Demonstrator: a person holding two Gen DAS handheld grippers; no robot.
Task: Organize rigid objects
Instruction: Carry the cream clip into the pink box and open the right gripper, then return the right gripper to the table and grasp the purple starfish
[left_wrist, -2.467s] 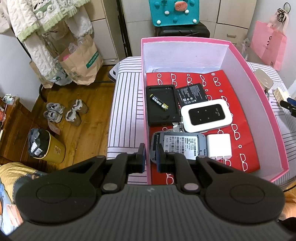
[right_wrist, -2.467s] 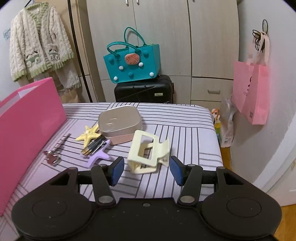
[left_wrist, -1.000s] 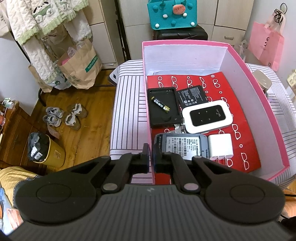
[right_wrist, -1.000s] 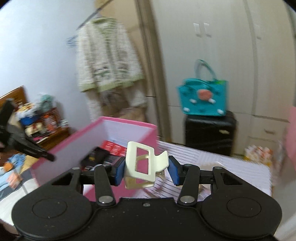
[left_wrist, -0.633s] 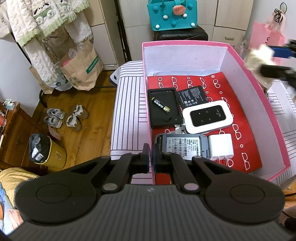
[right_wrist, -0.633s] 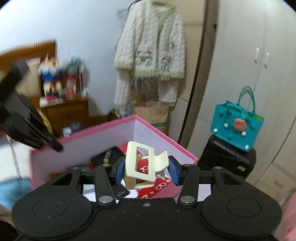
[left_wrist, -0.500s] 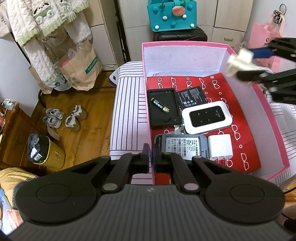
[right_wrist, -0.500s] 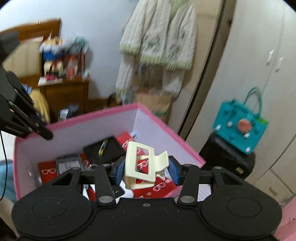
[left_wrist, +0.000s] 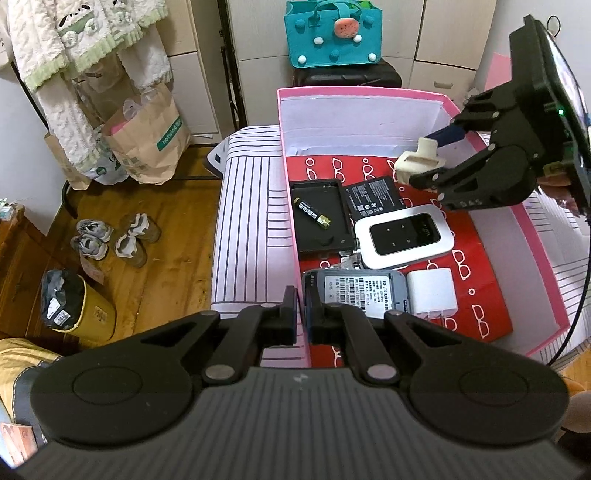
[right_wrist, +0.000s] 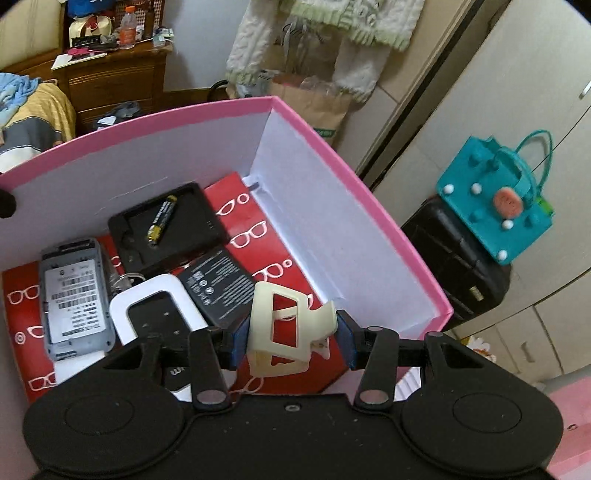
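My right gripper (right_wrist: 291, 341) is shut on a cream hair claw clip (right_wrist: 286, 338) and holds it above the far right part of the pink box (right_wrist: 369, 192). The same clip (left_wrist: 419, 166) and right gripper (left_wrist: 424, 162) show in the left wrist view. My left gripper (left_wrist: 301, 314) is shut on the near left wall of the pink box (left_wrist: 290, 221). Inside lie a black tray with a battery (left_wrist: 312, 217), a flat black battery pack (left_wrist: 373, 195), a white router (left_wrist: 404, 236), a grey device (left_wrist: 354, 291) and a white charger (left_wrist: 432, 293).
The box stands on a striped bedcover (left_wrist: 251, 229). A teal bag (left_wrist: 332, 33) sits on a black suitcase (left_wrist: 347, 77) behind it. Wooden floor with shoes (left_wrist: 114, 240) and a yellow bin (left_wrist: 74, 308) lies to the left.
My right gripper closed on the clip on the bedcover, lifted it and carried it left over the box, now lower inside it. My left gripper closed on the box wall and stays.
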